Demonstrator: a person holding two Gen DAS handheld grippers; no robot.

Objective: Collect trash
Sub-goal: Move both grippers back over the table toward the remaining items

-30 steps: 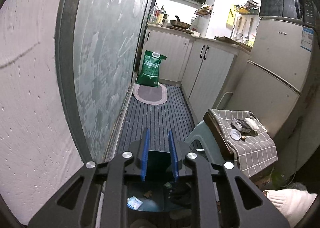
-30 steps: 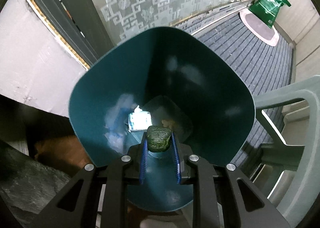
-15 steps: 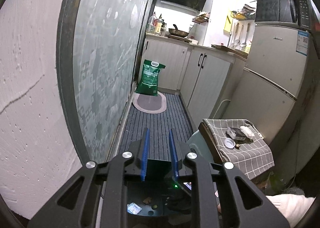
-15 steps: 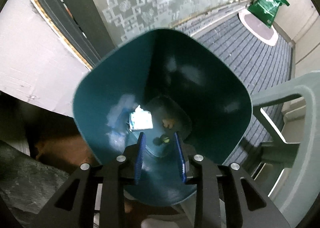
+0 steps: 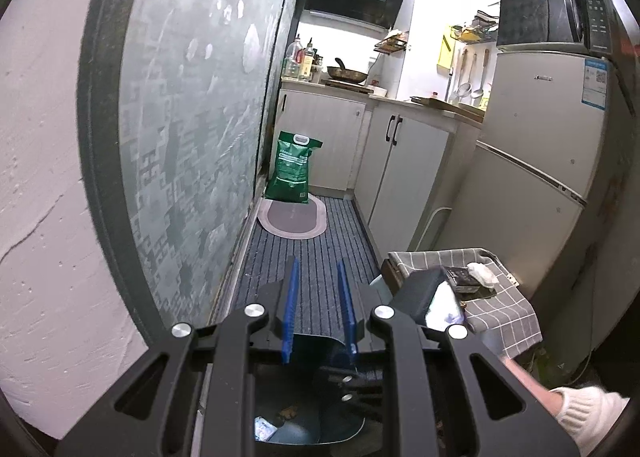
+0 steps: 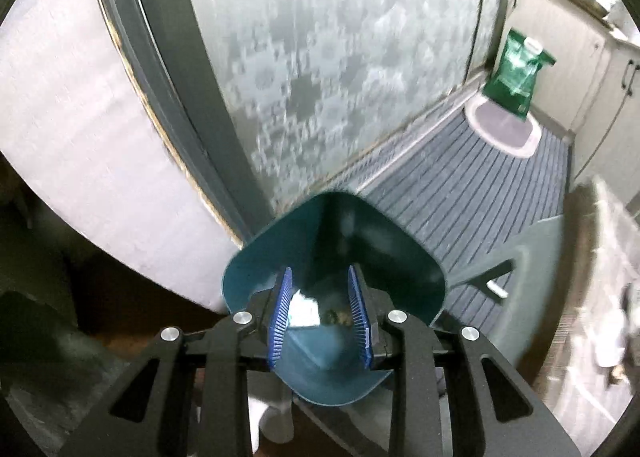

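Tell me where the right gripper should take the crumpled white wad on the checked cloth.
Probably from above, pads across its short middle. The white wad lies long and lumpy atop a dark pack on the checked cloth, so its sides stand clear. The right gripper is open and empty; the left gripper holds the teal bin.

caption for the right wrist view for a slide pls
Empty right gripper above the teal dustpan, which holds a white wrapper and crumbs.
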